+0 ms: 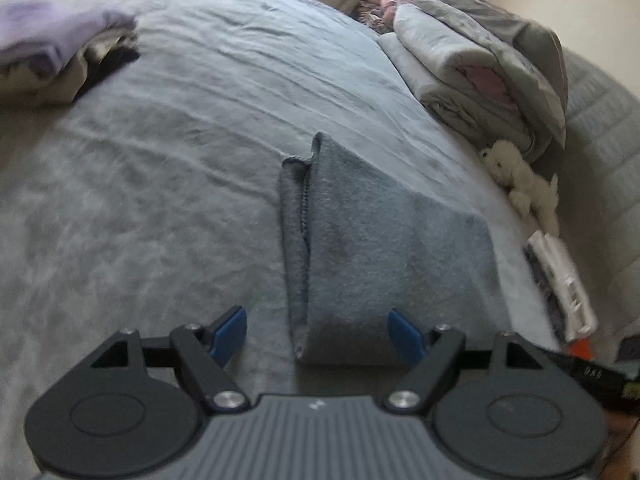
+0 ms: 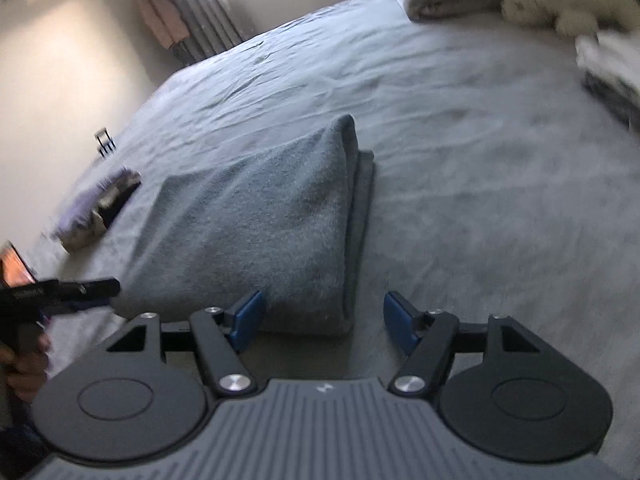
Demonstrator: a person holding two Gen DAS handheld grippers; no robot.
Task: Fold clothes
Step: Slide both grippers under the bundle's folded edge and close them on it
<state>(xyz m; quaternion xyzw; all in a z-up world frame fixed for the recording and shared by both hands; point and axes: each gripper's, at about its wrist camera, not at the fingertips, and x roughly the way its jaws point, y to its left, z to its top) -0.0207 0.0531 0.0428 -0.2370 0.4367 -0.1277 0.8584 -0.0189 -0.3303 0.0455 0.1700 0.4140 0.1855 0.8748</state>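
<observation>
A folded grey garment (image 1: 384, 248) lies on the grey bedspread (image 1: 160, 184). My left gripper (image 1: 318, 334) is open and empty, its blue pads (image 1: 230, 334) either side of the garment's near left corner. The garment also shows in the right wrist view (image 2: 256, 224). My right gripper (image 2: 324, 322) is open and empty, straddling the garment's near right corner. The left gripper's black finger (image 2: 68, 288) shows at the left of the right wrist view, beside the garment's near left corner.
A pile of purple and dark clothes (image 1: 60, 52) lies at the far left of the bed. Folded bedding (image 1: 480, 64), a white plush toy (image 1: 520, 180) and a white packet (image 1: 560, 284) sit along the right side. A wall and curtain (image 2: 192, 12) stand beyond the bed.
</observation>
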